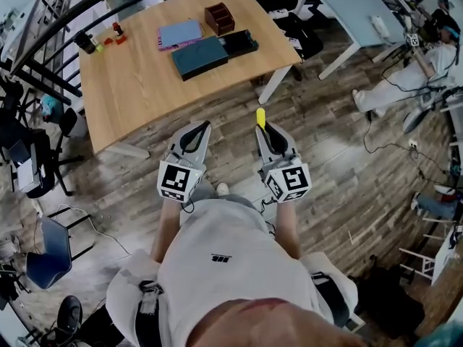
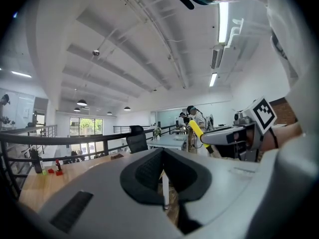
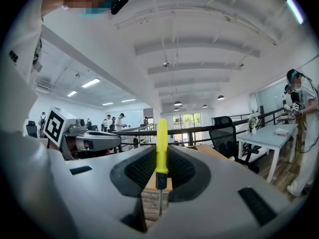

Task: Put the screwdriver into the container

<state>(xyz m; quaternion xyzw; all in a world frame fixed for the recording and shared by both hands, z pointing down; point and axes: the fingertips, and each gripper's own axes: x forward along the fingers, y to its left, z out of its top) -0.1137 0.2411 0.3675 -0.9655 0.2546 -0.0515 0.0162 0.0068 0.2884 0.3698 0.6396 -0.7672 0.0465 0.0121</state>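
My right gripper (image 1: 262, 127) is shut on a screwdriver (image 1: 260, 116) with a yellow handle, which stands upright between the pads (image 3: 161, 146) with its metal shaft pointing down. My left gripper (image 1: 205, 124) is beside it, jaws together with nothing between them (image 2: 163, 158). Both grippers are held level over the wooden floor, short of the wooden table (image 1: 145, 85). A brown compartmented container (image 1: 219, 18) stands at the table's far side. From the left gripper view the screwdriver (image 2: 197, 132) shows to the right, in the right gripper (image 2: 224, 136).
On the table lie a light blue notebook (image 1: 180, 33), a dark blue book (image 1: 199, 56), a black case (image 1: 239, 43), a dark bottle (image 1: 85, 42) and small red items (image 1: 118, 30). A pale table (image 1: 354, 9) and a person (image 1: 405, 82) are at the right; railing and chairs at the left.
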